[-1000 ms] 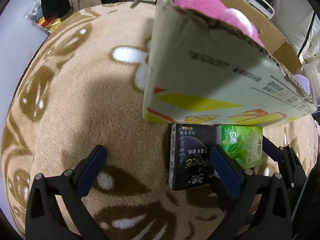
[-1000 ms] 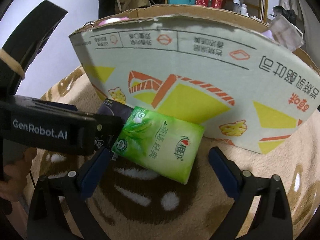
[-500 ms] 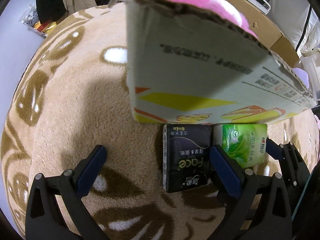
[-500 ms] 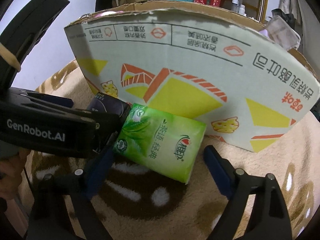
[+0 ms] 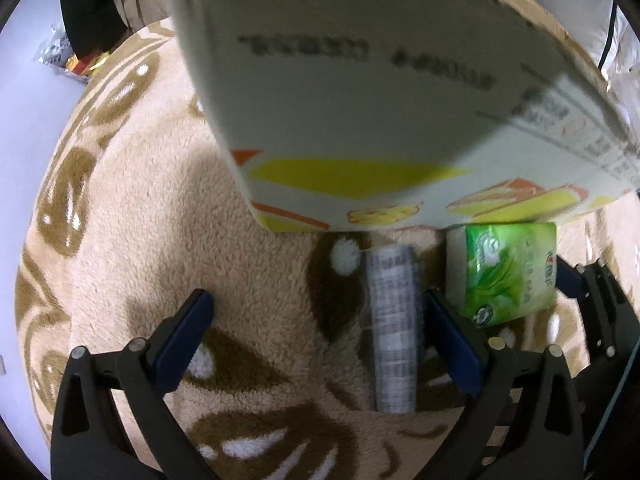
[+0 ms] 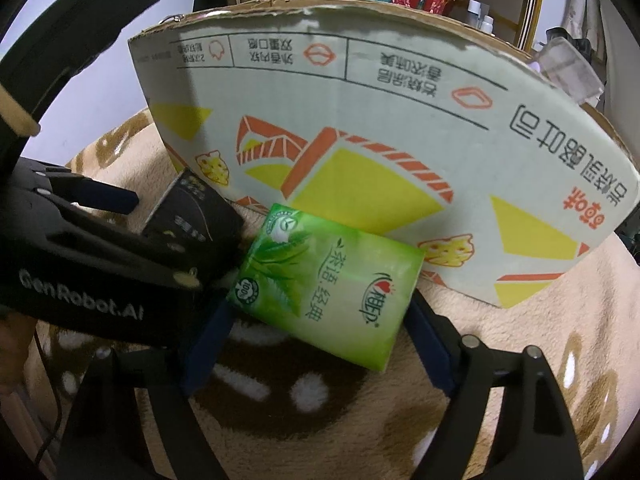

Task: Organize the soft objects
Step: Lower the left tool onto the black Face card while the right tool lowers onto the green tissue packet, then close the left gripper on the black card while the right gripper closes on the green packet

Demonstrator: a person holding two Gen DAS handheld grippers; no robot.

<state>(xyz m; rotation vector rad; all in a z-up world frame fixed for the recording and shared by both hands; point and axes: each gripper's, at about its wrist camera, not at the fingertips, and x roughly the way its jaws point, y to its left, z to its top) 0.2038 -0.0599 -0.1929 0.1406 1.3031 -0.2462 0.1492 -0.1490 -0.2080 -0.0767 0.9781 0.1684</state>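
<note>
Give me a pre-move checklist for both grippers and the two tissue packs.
1. Green pack between the right gripper fingers, jaws just closing: ok.
2. Pads pressing the green pack: cannot tell.
3. Dark pack centred in the left gripper: not ok; it stands on edge by one finger, jaws just closing but wide.
4. Grippers clear of each other: not ok, crowded.
5. Room inside the cardboard box: cannot tell, interior hidden.
</note>
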